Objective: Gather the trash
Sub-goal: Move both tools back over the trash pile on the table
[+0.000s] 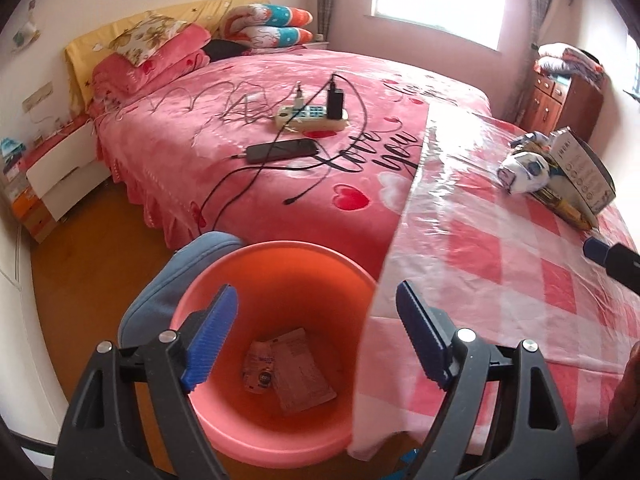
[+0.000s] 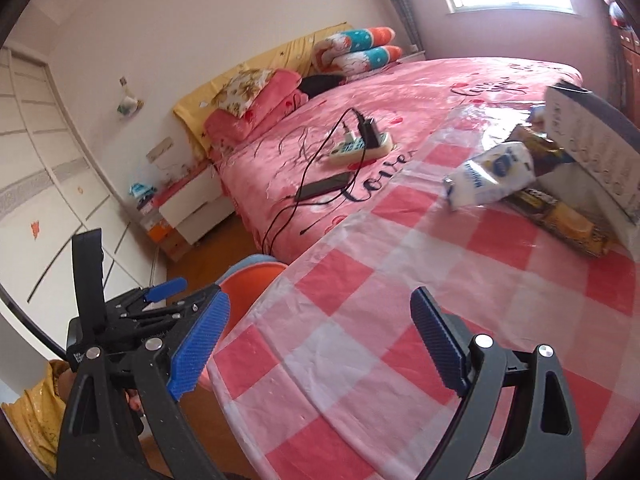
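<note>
Left gripper [image 1: 316, 336] is held wide open over the pink bin [image 1: 276, 440], nothing between its pads; two flat wrappers [image 1: 286, 368] are seen lying on the bin's floor. Right gripper [image 2: 320, 340] is likewise spread wide and empty, pointed across the checked tablecloth [image 2: 400, 320]. The remaining trash is gathered at the table's far side: a white crumpled packet [image 2: 492, 176], a yellow-brown wrapper [image 2: 560, 216] beneath it, and a tall grey carton [image 2: 592, 148] leaning just behind.

Trouble could be expected from the glossy plastic cover: a flat wrapper might be slid along rather than pinched. The carton could be tipped if the packet in front of it is dragged. The bin is tucked partly under the table's edge, so a release made too early could land a piece on the floor.
</note>
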Motion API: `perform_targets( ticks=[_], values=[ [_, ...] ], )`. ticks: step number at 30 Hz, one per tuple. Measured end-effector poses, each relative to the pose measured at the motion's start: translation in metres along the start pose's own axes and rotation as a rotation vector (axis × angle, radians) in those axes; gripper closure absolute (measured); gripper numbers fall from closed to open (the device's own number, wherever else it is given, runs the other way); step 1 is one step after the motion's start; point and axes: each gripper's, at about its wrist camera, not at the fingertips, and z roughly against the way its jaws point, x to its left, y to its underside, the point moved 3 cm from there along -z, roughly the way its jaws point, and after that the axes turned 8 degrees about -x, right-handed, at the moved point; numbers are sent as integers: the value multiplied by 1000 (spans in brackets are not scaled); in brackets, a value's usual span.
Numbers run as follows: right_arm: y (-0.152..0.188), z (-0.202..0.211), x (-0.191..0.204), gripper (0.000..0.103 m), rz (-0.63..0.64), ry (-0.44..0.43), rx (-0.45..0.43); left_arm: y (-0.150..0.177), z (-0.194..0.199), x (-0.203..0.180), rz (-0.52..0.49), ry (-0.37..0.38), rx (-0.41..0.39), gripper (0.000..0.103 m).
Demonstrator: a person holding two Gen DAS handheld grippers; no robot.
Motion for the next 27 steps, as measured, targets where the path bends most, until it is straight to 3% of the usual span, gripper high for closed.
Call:
perform_targets(
  ticks=[14, 27],
  values=[
    [-13, 43, -48, 12, -95, 13, -77, -9, 7, -77, -145, 68, 12, 21],
    [-33, 90, -116, 12, -224, 111, -207, -42, 1, -178, -315, 215, -31, 21]
  ],
)
